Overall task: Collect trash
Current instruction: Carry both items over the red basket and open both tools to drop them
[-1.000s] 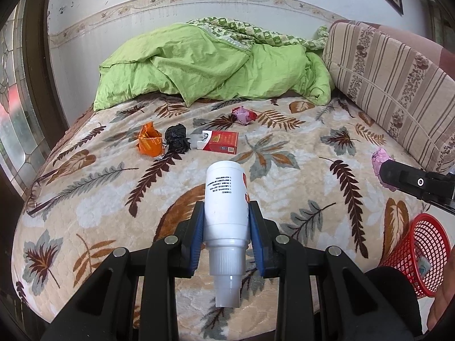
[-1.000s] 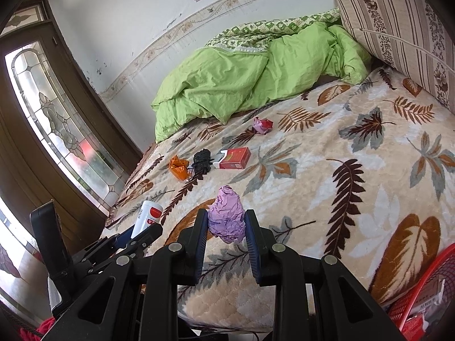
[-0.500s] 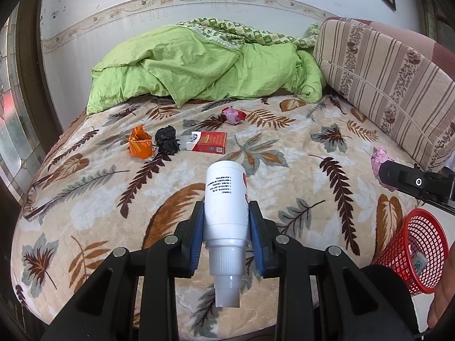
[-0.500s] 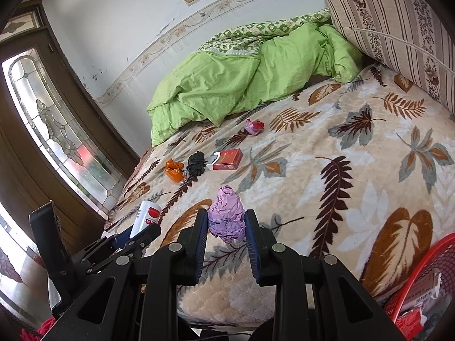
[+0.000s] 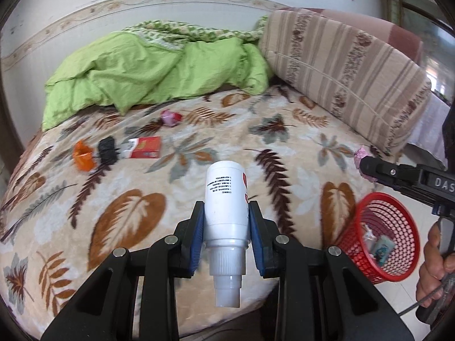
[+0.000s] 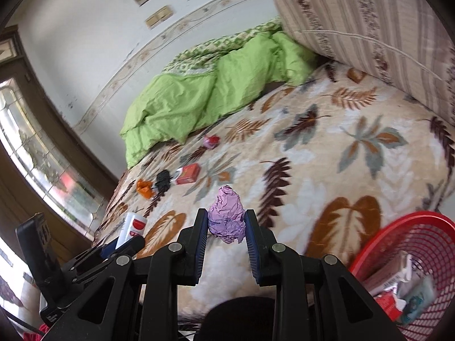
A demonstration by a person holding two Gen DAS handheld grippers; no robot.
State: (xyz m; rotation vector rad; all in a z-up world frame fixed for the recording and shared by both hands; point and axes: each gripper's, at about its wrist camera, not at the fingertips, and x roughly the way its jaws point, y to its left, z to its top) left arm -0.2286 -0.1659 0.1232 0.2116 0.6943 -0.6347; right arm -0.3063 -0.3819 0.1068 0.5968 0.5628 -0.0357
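Observation:
My left gripper (image 5: 226,221) is shut on a white plastic bottle (image 5: 226,199), cap end toward the camera, held above the bed's front edge. My right gripper (image 6: 226,224) is shut on a crumpled purple paper wad (image 6: 226,216), held over the bed's near corner. A red mesh bin (image 5: 381,238) stands on the floor by the bed, holding some trash; it also shows in the right wrist view (image 6: 412,264). On the bed lie an orange wrapper (image 5: 83,158), a black wad (image 5: 107,150), a red carton (image 5: 145,147) and a pink wrapper (image 5: 170,118).
The bed carries a leaf-patterned blanket (image 5: 284,147), a green duvet (image 5: 148,71) at the back and a striped bolster (image 5: 341,68) along the right. A glass-paned door (image 6: 42,153) is on the left.
Both grippers have drawn back from the bed and swung right with their loads. The red bin now shows closer and fuller in both views.

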